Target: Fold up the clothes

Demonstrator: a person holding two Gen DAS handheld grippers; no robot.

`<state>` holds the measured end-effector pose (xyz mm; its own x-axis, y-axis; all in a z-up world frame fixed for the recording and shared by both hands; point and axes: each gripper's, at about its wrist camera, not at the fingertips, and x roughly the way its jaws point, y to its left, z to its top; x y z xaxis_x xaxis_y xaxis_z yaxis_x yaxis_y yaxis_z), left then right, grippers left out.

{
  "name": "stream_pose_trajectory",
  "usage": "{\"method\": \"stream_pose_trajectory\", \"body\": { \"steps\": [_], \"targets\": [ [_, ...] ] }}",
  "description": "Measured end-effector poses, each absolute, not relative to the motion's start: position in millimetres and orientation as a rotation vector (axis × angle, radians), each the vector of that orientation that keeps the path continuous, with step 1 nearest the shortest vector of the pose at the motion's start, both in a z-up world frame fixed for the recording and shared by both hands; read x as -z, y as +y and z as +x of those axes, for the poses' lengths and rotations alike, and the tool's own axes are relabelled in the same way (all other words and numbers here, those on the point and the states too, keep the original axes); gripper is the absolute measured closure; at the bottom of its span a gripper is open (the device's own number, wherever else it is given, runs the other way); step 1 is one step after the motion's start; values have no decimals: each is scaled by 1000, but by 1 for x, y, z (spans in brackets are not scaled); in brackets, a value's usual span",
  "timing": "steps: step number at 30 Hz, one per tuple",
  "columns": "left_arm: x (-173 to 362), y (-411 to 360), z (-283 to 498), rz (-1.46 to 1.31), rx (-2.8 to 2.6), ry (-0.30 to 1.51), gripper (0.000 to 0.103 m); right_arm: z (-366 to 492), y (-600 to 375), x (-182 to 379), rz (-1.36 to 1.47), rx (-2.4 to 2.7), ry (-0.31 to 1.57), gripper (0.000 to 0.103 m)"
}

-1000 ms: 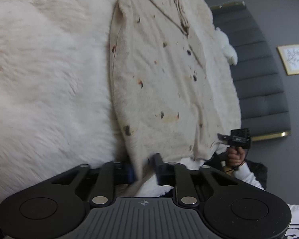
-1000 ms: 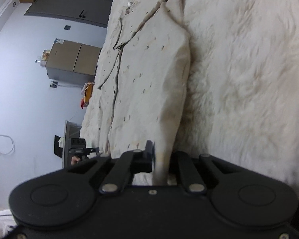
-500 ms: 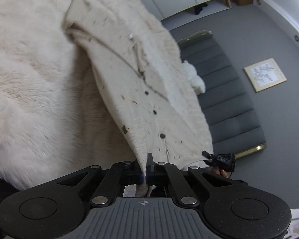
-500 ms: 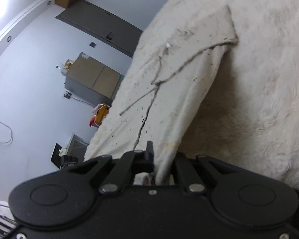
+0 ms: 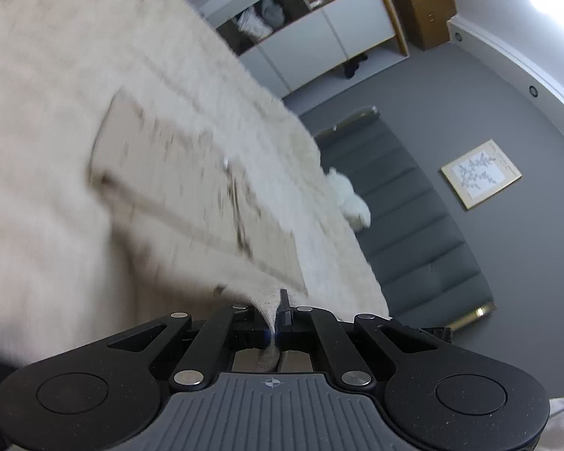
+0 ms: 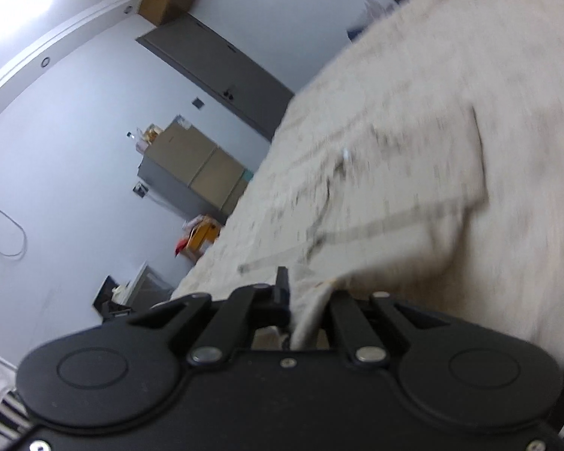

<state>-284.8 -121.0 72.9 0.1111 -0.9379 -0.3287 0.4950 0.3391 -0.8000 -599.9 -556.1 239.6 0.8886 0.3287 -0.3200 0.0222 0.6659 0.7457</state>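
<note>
Shirt [image 5: 191, 188] hem is pinched in both the left gripper [image 5: 273, 323] and right gripper [image 6: 304, 312]; only the left view shows the headboard [image 5: 413, 225] bordering the blanket [image 5: 37, 75].

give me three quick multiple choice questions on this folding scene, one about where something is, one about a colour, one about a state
1. Where does the framed picture sit?
A. on the grey wall
B. on the bed
C. in the wardrobe

2. What colour is the garment?
A. navy
B. cream with dark specks
C. red

3. How is the left gripper?
A. wide open
B. shut on the garment
C. out of view

Answers:
1. A, the frame sits on plain grey wall beside the padded grey headboard.
2. B, the fabric is pale cream with small dark flecks, lying on the white furry blanket.
3. B, its fingers pinch a fabric edge, as does the right gripper.
</note>
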Motion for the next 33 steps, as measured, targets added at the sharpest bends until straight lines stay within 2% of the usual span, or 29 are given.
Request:
{"method": "stream_pose_trajectory", "body": {
  "steps": [4,9,10,11,12,13,14,15,18,20,21,22,23,29,31,33],
  "targets": [
    [-92,-169,-209,-541,1166,889,103,-531,-591,-264,740,-194,400,103],
    [-97,-271,-69,-432,1010,853,101,-426,-665,-274,721,-174,359,103],
    [-92,-293,-41,-396,936,856,89,-402,-681,-267,738,-130,361,103],
    [-88,-316,-14,-360,863,858,62,-374,-697,-257,757,-69,367,101],
    [-76,-338,3,-305,757,883,54,-347,-713,-248,775,-7,372,97],
    [-61,-361,18,-245,641,912,53,-325,-723,-237,797,64,396,85],
    [-49,-373,24,-237,587,950,55,-307,-729,-224,821,140,430,78],
    [-38,-382,28,-244,550,991,55,-284,-733,-208,836,246,491,77],
    [-38,-375,5,-289,617,994,54,-279,-718,-194,845,258,529,75],
    [-43,-355,-28,-318,657,966,46,-306,-695,-198,814,224,517,66],
    [-42,-345,-47,-332,653,966,45,-324,-681,-201,781,213,515,61],
    [-40,-335,-66,-346,649,965,42,-339,-669,-202,767,205,513,51],
    [-38,-325,-85,-361,645,965,41,-351,-659,-202,764,201,510,49],
    [-27,-263,-200,-445,622,962,40,-458,-574,-159,919,197,489,48],
    [-16,-263,-201,-490,595,961,40,-472,-559,-140,975,236,501,48],
    [-3,-266,-198,-536,564,959,39,-481,-550,-118,1060,289,509,43]
  ]
}}
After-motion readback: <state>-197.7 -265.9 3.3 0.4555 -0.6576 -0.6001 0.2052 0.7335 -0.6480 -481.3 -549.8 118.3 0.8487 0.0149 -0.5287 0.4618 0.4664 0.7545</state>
